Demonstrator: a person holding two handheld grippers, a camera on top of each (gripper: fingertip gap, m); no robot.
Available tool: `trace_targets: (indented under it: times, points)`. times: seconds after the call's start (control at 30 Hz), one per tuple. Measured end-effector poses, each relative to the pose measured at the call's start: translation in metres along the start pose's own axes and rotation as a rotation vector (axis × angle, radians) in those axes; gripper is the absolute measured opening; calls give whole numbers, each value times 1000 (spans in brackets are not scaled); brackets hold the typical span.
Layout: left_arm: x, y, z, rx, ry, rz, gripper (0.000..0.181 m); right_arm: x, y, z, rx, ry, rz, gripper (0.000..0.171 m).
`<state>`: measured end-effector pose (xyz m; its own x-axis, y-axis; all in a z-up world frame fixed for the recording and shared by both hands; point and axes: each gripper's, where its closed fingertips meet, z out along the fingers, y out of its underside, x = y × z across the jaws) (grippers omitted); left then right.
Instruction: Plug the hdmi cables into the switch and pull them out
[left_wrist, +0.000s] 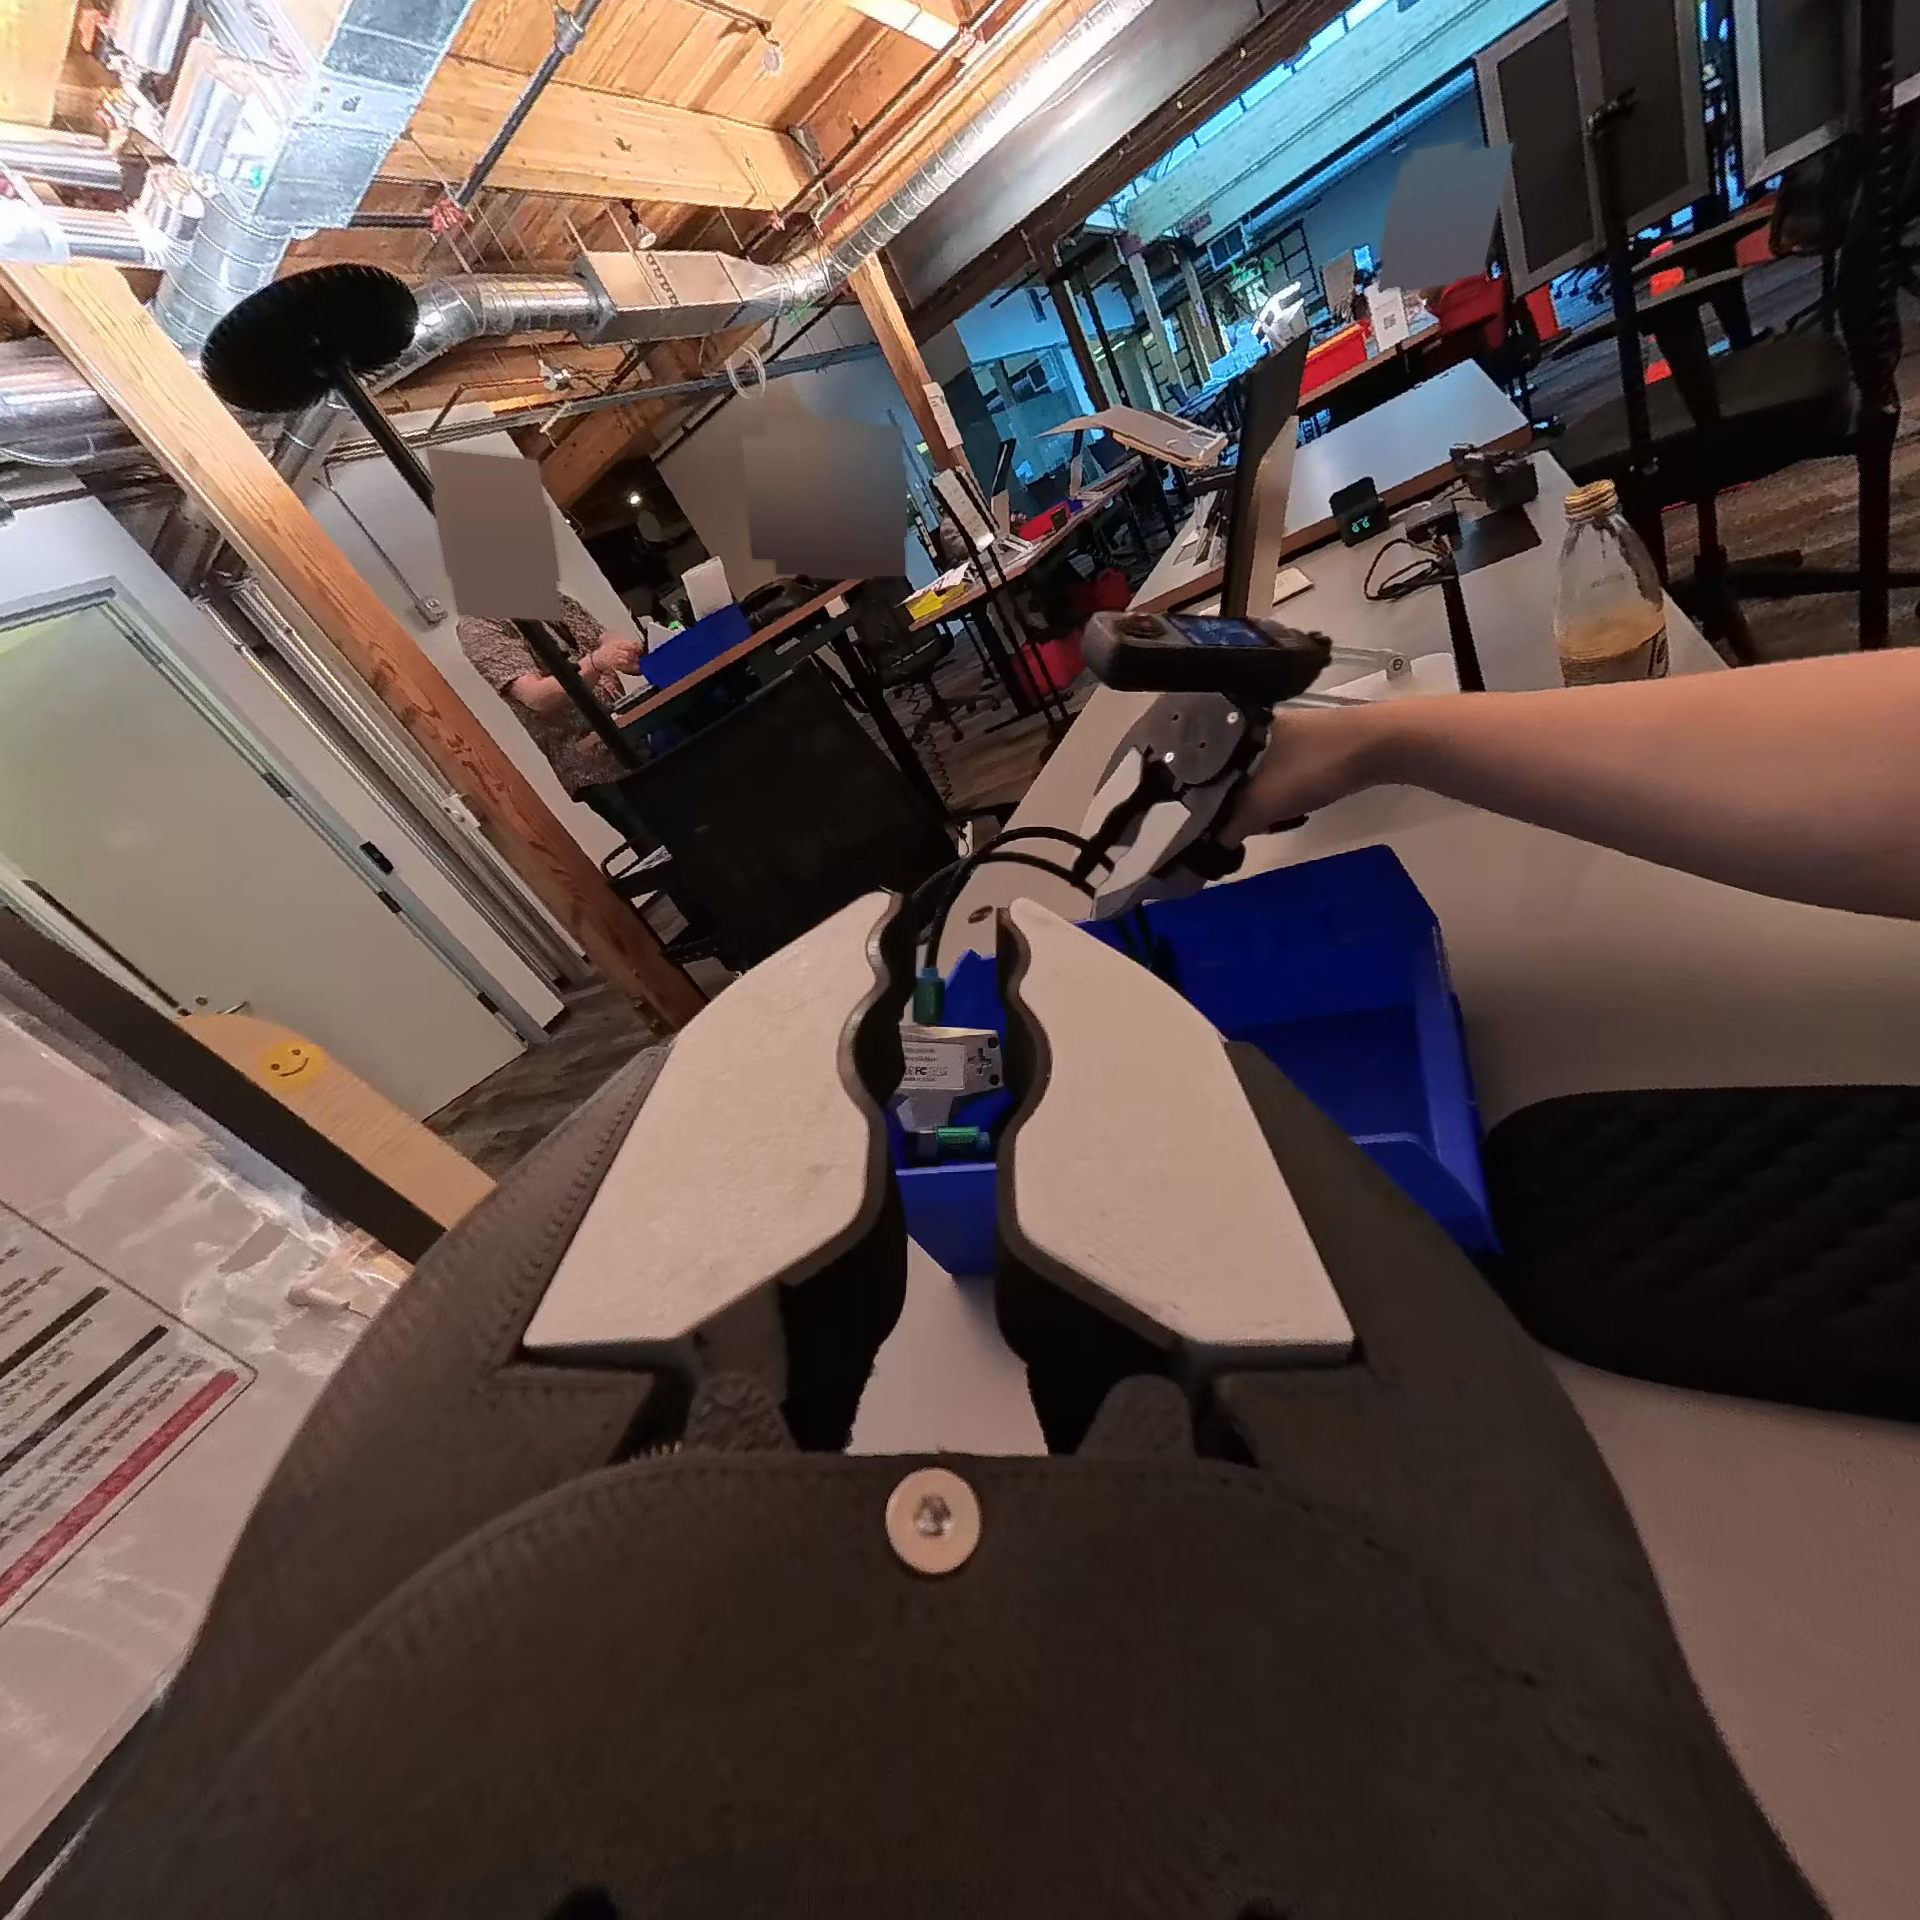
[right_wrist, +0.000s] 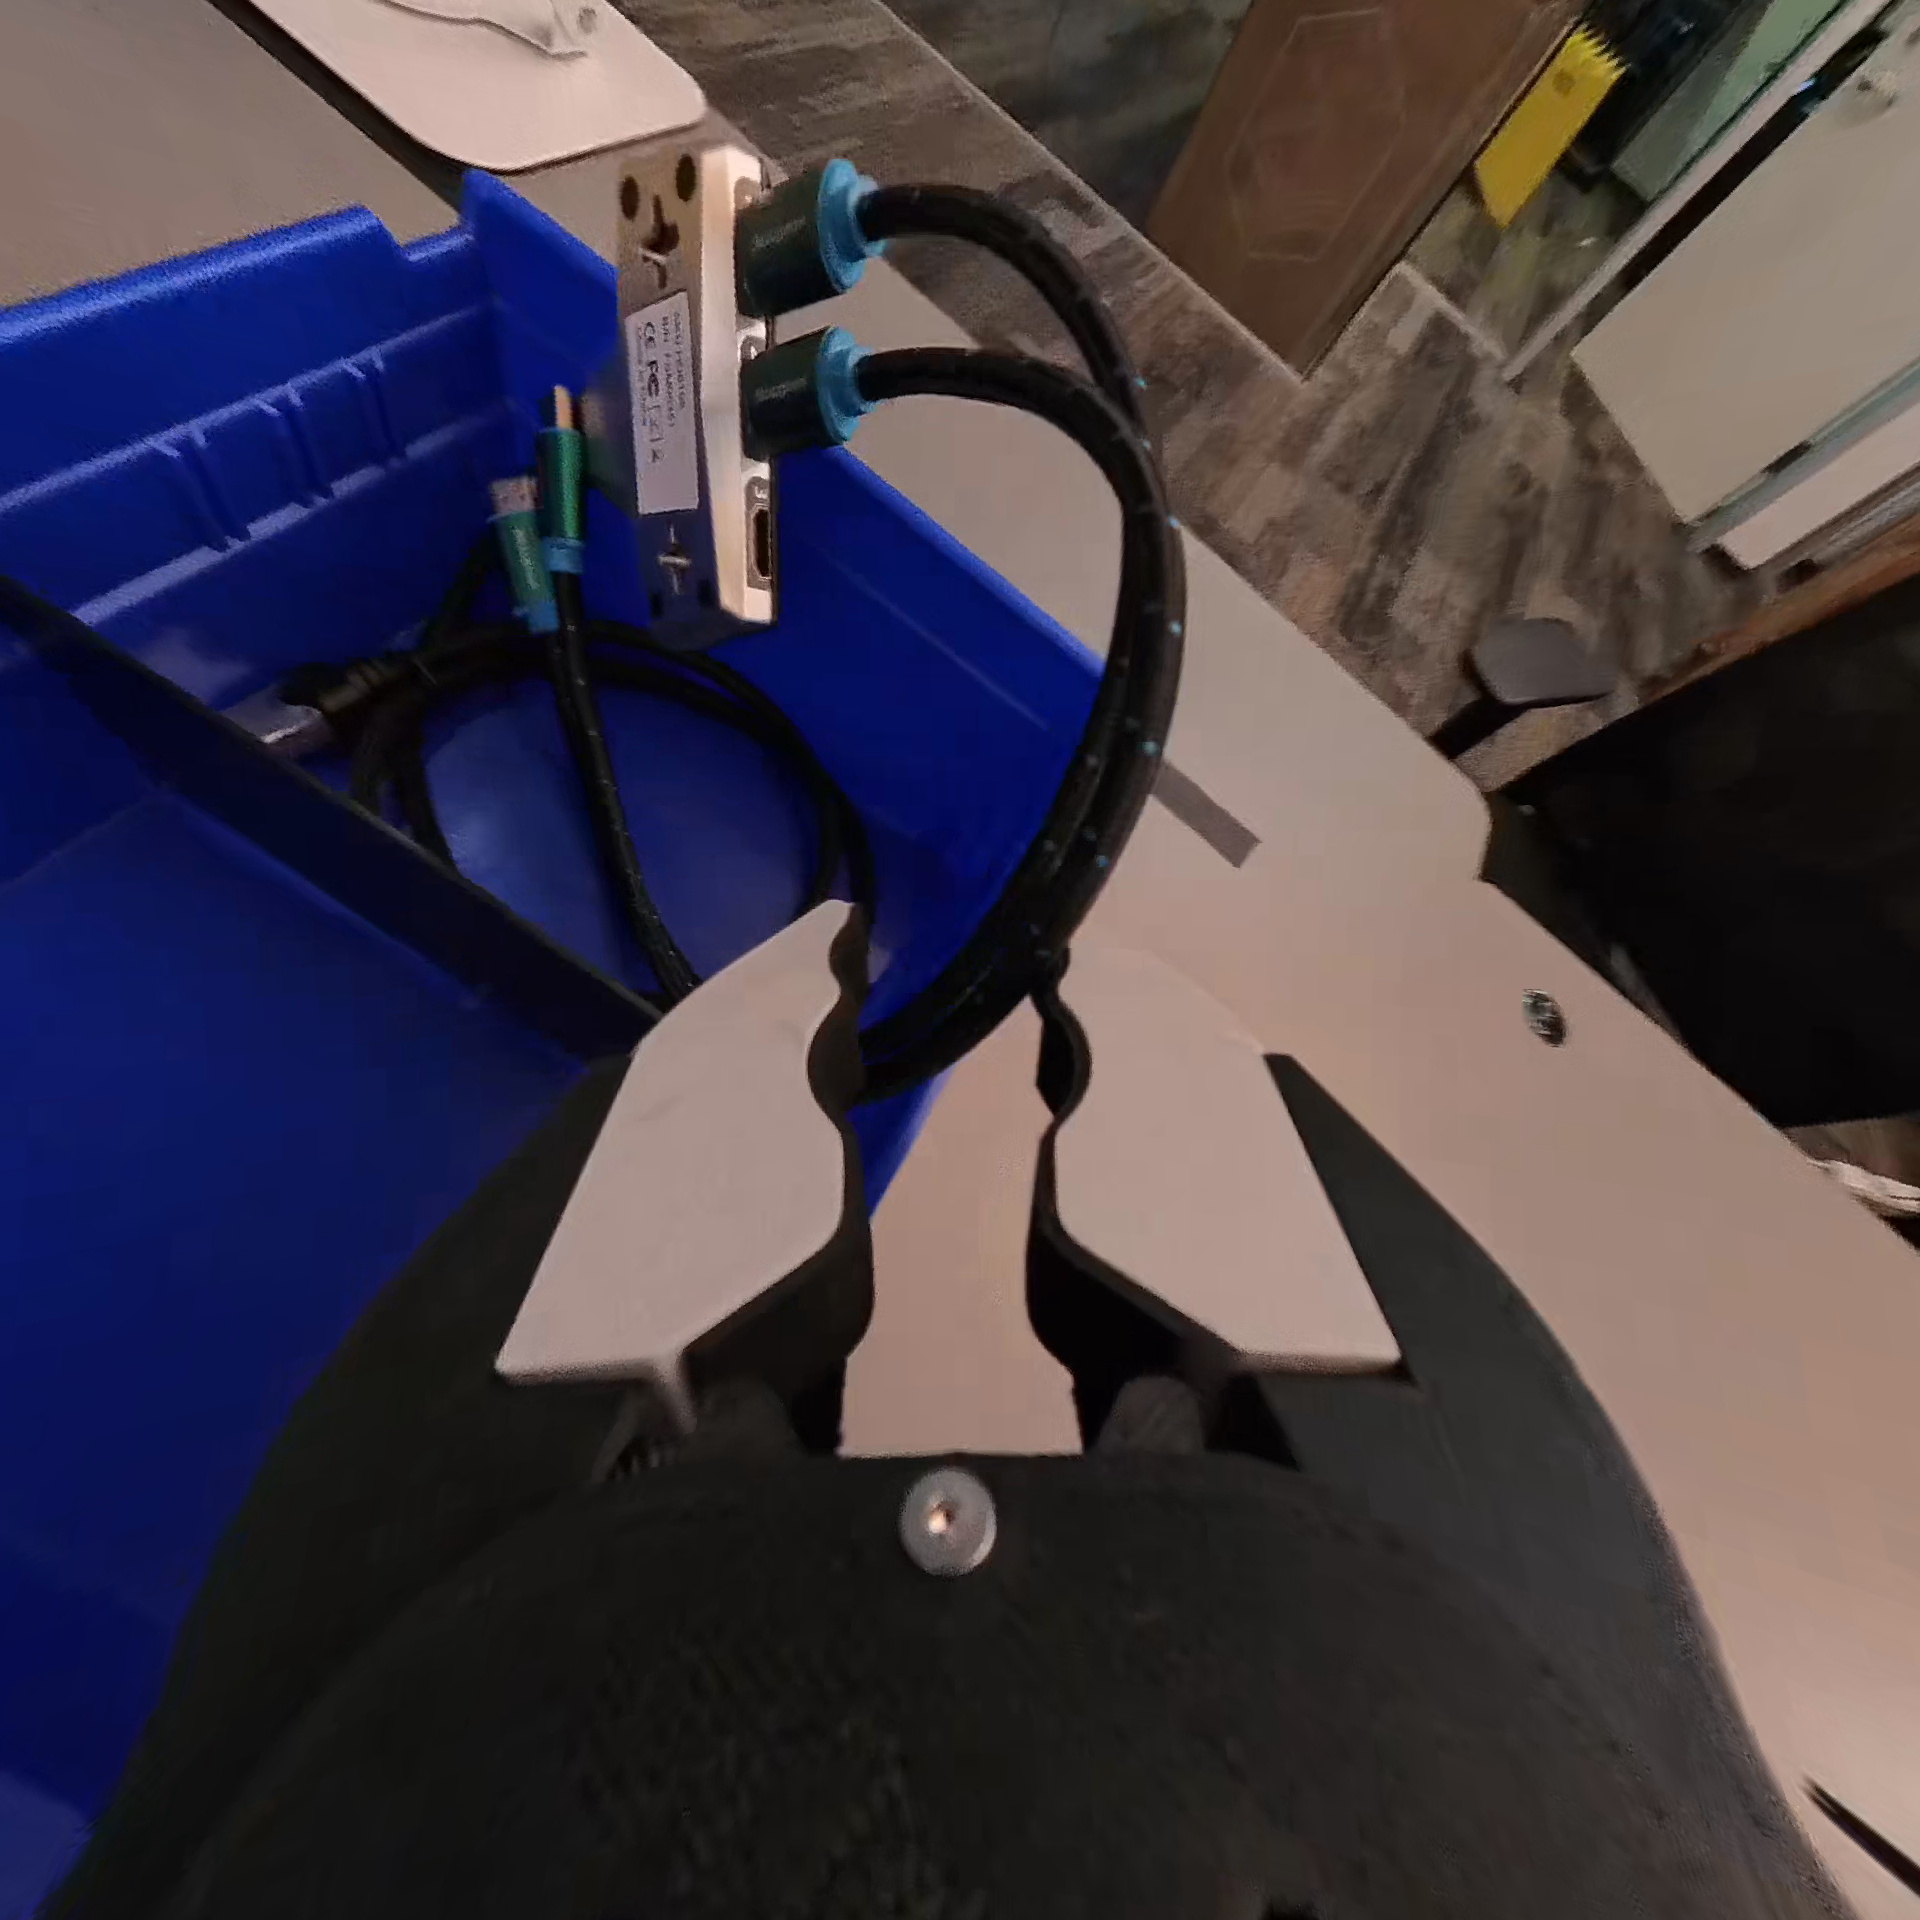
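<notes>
A silver switch (right_wrist: 681, 384) stands upright at the far rim of a blue bin (right_wrist: 208, 1039). Two black HDMI plugs with blue collars, an upper one (right_wrist: 790, 244) and a lower one (right_wrist: 795, 400), sit in its side ports. Their braided cables (right_wrist: 1132, 644) loop down and pass between the fingers of my right gripper (right_wrist: 945, 945), which is open around them. Two loose green plugs (right_wrist: 540, 540) lie in the bin. My left gripper (left_wrist: 948, 914) is open and empty, short of the bin (left_wrist: 1330, 997), with the switch (left_wrist: 940, 1060) showing through its gap. The right gripper (left_wrist: 1112, 883) shows beyond it.
A black textured mat (left_wrist: 1714, 1236) lies on the grey table to the right of the bin. A glass bottle (left_wrist: 1605, 592) stands farther back. A person's forearm (left_wrist: 1558, 748) reaches in from the right. A black divider (right_wrist: 312, 790) crosses the bin. The table edge (right_wrist: 1351, 727) runs just beyond the bin. The grippers' ends are close to 35 cm from one another.
</notes>
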<state>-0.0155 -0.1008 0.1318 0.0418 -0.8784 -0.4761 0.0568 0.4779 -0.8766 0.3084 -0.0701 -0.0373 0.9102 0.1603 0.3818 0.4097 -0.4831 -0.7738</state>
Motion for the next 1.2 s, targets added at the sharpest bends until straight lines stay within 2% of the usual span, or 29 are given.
trace_targets:
  times: [0.03,0.17,0.27,0.47,0.53,0.6,0.73,0.9,1.07,1.2]
  points:
    - [-2,-1,-2,4,-3,-4,13,2,1,-3,-9,27,-13,38]
    - [-10,-3,-9,13,-21,-13,13,5,15,-24,-82,103,25,42]
    - [-15,-6,-14,29,-30,-25,13,4,32,-41,-147,122,195,41]
    - [-17,-8,-17,29,-38,-26,13,-35,54,-43,-260,-101,494,36]
    - [-16,-8,-17,31,-38,-26,13,-51,68,-35,-374,-167,540,23]
    - [-15,-10,-18,33,-36,-22,12,-54,85,-28,-497,-137,547,10]
    - [-13,-15,-22,42,-35,-16,12,-55,87,-31,-503,-127,692,10]
    - [-14,-21,-30,57,-35,-10,12,-52,96,-43,-535,-38,713,10]
    - [-18,-28,-37,93,-34,-30,11,-53,100,-48,-605,-45,704,10]
    - [-20,-28,-39,87,-43,-19,12,-42,104,-46,-642,14,757,8]
